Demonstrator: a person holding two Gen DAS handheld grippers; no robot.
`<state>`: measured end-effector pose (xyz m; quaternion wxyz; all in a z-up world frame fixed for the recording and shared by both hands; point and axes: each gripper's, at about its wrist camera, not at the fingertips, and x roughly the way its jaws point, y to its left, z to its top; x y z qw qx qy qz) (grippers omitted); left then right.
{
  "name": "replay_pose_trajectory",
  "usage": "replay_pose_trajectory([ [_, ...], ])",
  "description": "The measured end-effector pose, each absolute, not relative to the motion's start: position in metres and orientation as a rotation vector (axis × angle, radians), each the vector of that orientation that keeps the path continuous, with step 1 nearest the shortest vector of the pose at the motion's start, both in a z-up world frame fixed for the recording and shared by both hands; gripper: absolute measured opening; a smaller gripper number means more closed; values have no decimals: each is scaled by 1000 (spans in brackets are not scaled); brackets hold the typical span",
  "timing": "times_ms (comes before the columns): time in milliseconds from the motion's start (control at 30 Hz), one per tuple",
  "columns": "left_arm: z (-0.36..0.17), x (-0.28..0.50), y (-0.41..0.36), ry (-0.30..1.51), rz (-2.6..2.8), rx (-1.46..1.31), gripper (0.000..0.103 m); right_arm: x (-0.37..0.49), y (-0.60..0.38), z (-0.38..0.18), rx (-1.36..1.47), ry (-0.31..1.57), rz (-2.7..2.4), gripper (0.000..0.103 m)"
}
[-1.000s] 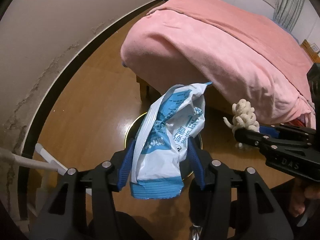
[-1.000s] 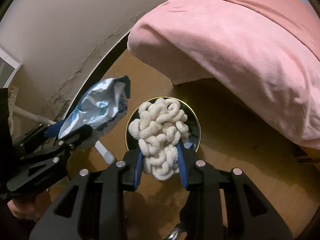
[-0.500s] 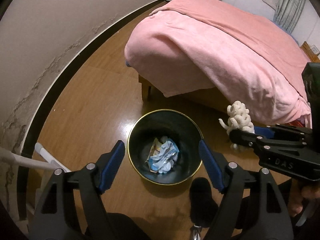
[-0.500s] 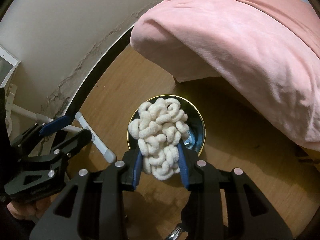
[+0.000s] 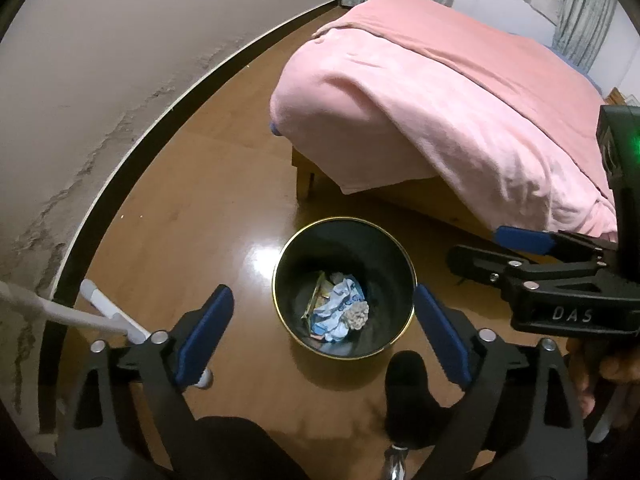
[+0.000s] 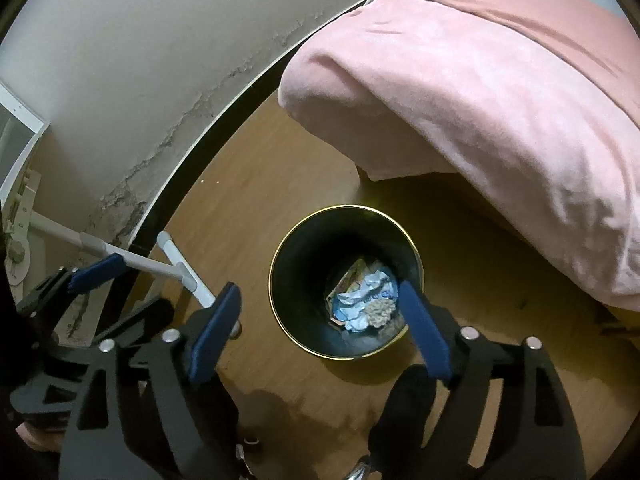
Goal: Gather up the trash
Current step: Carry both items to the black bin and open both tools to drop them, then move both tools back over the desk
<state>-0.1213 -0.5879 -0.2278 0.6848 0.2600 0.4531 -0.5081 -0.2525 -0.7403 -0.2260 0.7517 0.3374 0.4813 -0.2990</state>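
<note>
While both tools hang over the bin (image 5: 280,264), neither carries anything — the left gripper (image 5: 322,334) and right gripper (image 6: 318,322) have just been opening, jaws now wide apart, nothing between them. Trash located inside the bin, at the bottom: a crumpled blue-white wrapper (image 5: 334,320) with a cream knotted yarn wad (image 5: 357,314) resting against it, plus a flat card piece, approx. underneath. Bin stands on the wood floor (image 5: 180,200) near the foot of the pink-covered bed (image 5: 440,92).

Handling, judged: wrapper is light, thin, slick film; pinch a crumpled fold, not a flat face. Wad is soft, compressible, no breakage risk — grip across its bulk. Bin itself looks rigid; take it by the rim if moved.
</note>
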Motion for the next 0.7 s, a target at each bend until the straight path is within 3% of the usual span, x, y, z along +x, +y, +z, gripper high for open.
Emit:
replay_pose_trajectory([
  [67,-219,-121,-582,1010,-1136,587,92,-257,-736,-212,711,1037,-670,90],
  [333,-141,-125,-521,947,-1122,609,96,-260,-717,-130,639,930,-673,92],
  [700,-43,-49,-329,810,-822,433,96,-126,-573,-41,361,868,-282,94],
])
